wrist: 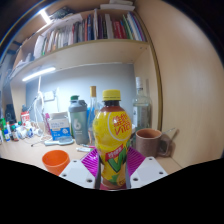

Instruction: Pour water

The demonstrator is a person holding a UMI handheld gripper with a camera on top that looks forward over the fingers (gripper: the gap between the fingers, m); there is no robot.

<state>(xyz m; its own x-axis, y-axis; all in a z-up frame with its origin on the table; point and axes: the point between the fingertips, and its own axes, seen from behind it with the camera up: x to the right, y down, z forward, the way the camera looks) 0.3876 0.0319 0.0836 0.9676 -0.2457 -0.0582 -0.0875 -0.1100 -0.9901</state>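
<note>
A: Nearest the lens are the tongs (113, 172), their two pale fingers reaching forward with the purple pads (92, 160) turned inward.

B: How far apart do they stand?

A: Only as wide as the bottle (112, 140). It stands upright between them, and each pad seems to press on its lower body at the green label, so I read the tongs as clenched on the bottle (whether its base rests on the desk (30, 160) I cannot tell, since the fingers hide it).

B: What sort of bottle?

A: Clear plastic holding an orange-yellow drink, with a yellow cap (111, 96) on top.

B: And round about it?

A: An orange cup (56, 160) sits on the desk, just beside the finger on that side, mouth up. On the other side a brown mug (149, 142) stands a little beyond the fingers, handle turned outward. Behind the bottle there are more bottles and small containers along the back of the desk, too crowded to sort out. A white lamp (38, 74) leans over that end, and a shelf of books (90, 30) runs above.

B: Anything in the way?

A: The held bottle fills the middle and hides whatever stands straight behind it.
</note>
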